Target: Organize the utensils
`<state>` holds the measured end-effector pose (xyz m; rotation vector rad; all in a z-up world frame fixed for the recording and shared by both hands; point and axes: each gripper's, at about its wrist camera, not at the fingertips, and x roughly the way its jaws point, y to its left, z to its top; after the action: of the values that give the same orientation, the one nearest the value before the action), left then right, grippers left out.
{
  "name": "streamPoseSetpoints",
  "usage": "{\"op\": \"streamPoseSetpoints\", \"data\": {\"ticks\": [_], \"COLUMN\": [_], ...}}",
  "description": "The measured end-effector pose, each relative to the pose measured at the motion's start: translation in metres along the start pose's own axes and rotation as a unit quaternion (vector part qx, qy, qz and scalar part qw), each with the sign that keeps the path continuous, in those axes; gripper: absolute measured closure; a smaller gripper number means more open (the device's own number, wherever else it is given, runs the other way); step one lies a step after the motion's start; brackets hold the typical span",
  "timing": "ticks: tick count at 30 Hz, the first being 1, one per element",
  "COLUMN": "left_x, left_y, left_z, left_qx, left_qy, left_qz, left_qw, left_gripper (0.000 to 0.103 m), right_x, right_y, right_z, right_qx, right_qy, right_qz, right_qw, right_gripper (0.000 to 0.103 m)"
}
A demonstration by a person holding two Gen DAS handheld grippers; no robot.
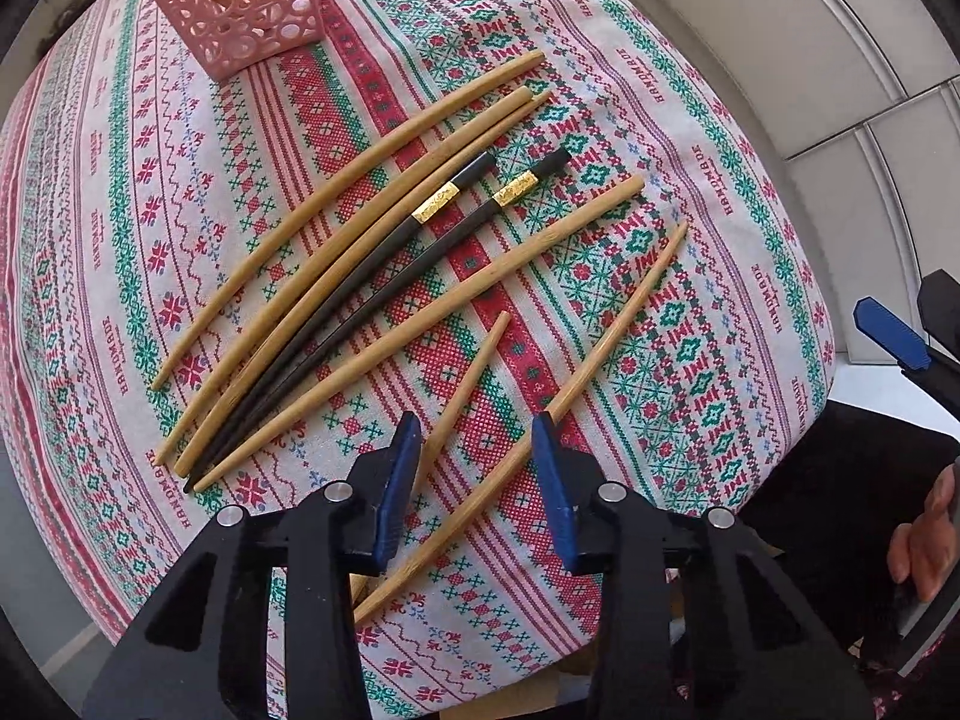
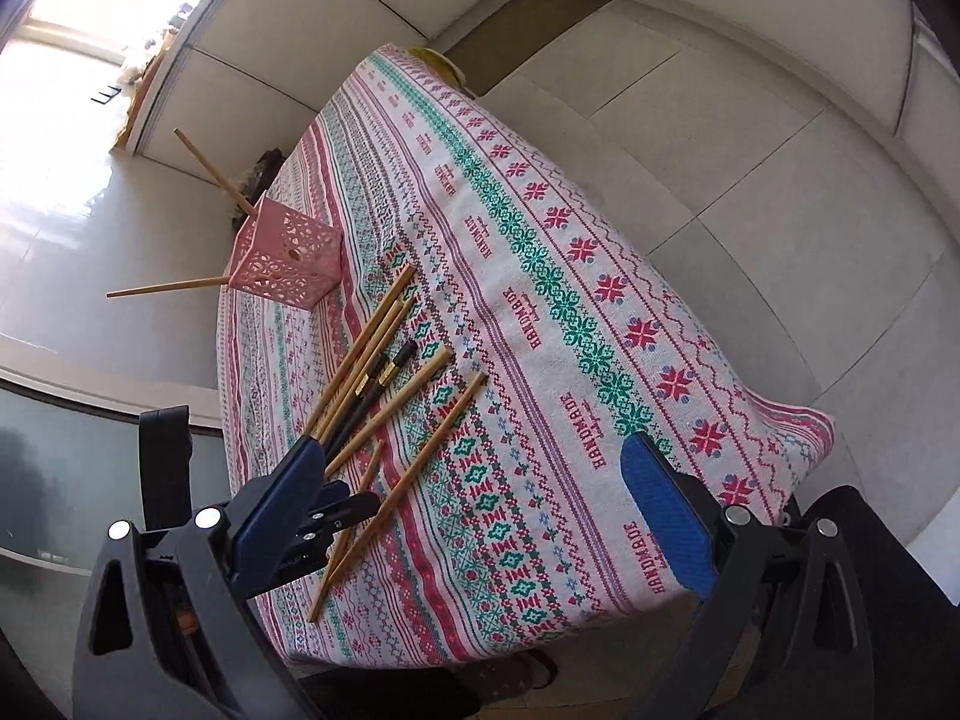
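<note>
1. The left gripper points straight down over the table, its blue pads partly apart, with two bamboo chopsticks passing between them – nothing clamped that I can see.
2. The shorter-looking chopstick runs close by the left-hand pad; the longer one slides along the inside of the right-hand pad and carries on under the tool. Whether that pad actually touches it, I can't quite tell from here.
3. Just beyond the tips lies the rest of the bundle – four pale wooden chopsticks, smooth, tapered, fanned out side by side.
4. Among them sit two black chopsticks, glossy, each with a gold foil band near the thick end.
5. The right gripper hangs off to the side near the table's edge, jaws wide apart, holding nothing; its ribbed blue pad shows clearly.
6. At the far end stands the pink basket, square, plastic, punched with round holes, with two wooden sticks leaning out of it.
7. All of it rests on a woven tablecloth in red, green and white cross-stitch bands.
</note>
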<state>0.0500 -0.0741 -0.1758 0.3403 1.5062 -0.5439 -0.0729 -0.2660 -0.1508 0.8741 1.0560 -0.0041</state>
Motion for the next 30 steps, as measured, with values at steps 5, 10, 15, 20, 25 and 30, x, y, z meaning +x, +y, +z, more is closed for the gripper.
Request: {"op": "streamPoseSetpoints", "data": {"ticks": [5, 10, 15, 20, 25, 30], "left_x": [0.009, 0.002, -0.015, -0.056, -0.090, -0.107], "left_y": [-0.001, 0.026, 0.045, 0.056, 0.056, 0.042], "left_z": [-0.001, -0.018, -0.046, -0.073, -0.084, -0.083], "left_qx": [0.008, -0.022, -0.042, -0.031, -0.019, -0.014], "left_qy": [0.001, -0.038, -0.090, -0.153, -0.209, -0.246], "left_qz": [0.020, -0.014, -0.053, -0.072, -0.068, -0.040], "left_qw": [0.9998, 0.9989, 0.9937, 0.9851, 0.9753, 0.9684], "left_gripper": [0.084, 0.097, 0.098, 0.098, 0.098, 0.098], "right_x": [0.004, 0.017, 0.036, 0.053, 0.072, 0.093], "right_y": [0.000, 0.003, 0.019, 0.026, 0.032, 0.050], "right_z": [0.000, -0.002, -0.008, -0.008, -0.007, -0.007], "right_qx": [0.005, -0.001, -0.020, -0.004, 0.006, -0.013], "right_qy": [0.004, 0.018, 0.043, 0.060, 0.075, 0.074], "right_qz": [-0.010, -0.042, -0.069, -0.094, -0.122, -0.155], "right_qw": [1.000, 0.999, 0.996, 0.994, 0.990, 0.985], "right_gripper": [0.007, 0.007, 0.007, 0.019, 0.033, 0.041]}}
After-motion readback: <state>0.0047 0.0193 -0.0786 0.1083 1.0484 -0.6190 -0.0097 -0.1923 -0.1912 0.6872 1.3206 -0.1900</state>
